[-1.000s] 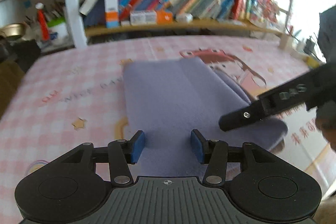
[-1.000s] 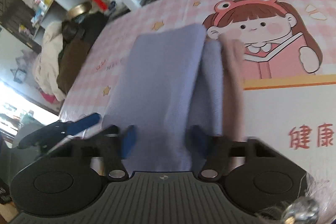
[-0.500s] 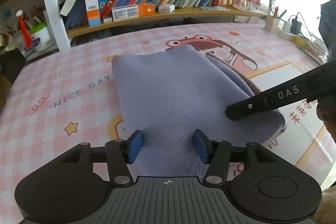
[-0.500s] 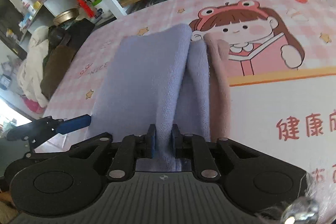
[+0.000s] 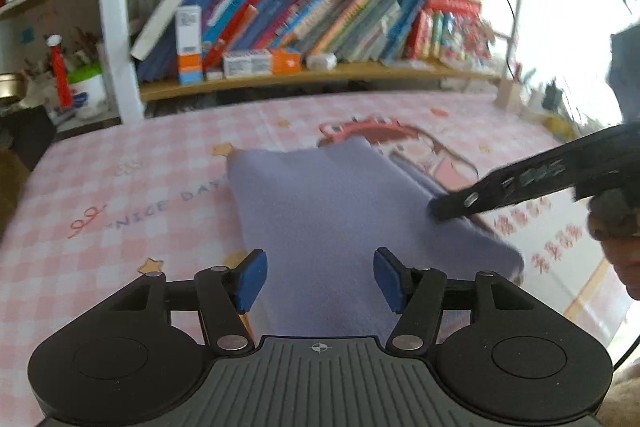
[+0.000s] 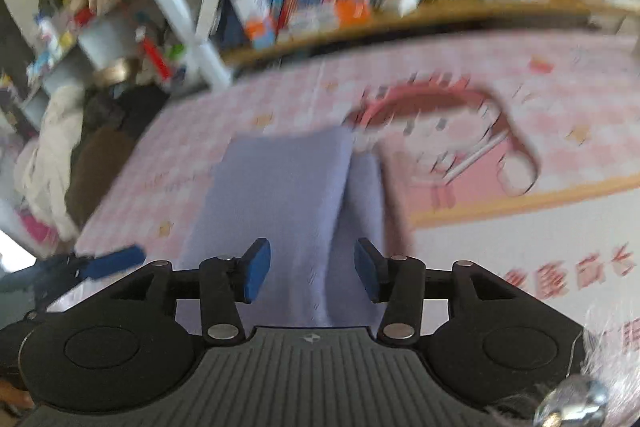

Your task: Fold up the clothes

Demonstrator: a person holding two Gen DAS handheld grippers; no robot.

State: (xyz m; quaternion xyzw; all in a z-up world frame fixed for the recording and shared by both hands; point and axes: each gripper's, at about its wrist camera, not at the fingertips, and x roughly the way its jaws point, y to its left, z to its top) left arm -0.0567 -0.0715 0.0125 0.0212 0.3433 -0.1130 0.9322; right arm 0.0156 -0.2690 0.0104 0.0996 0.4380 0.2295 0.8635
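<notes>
Both claws are spread, gripping nothing: the left claw (image 5: pixel 318 277) and the right claw (image 6: pixel 310 269) each hover over the near edge of the cloth (image 5: pixel 340 219). The lavender cloth lies folded flat mid-worktop (image 5: pixel 120 227), layered edges showing on its right side. Beyond the worktop's far edge stand shelved books (image 5: pixel 300 23).

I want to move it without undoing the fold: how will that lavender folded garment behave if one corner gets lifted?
The lavender folded garment would probably droop, since its stacked layers lie limp on the pink checked mat. It looks light and fleecy, so the loose layers may slide apart.
</notes>
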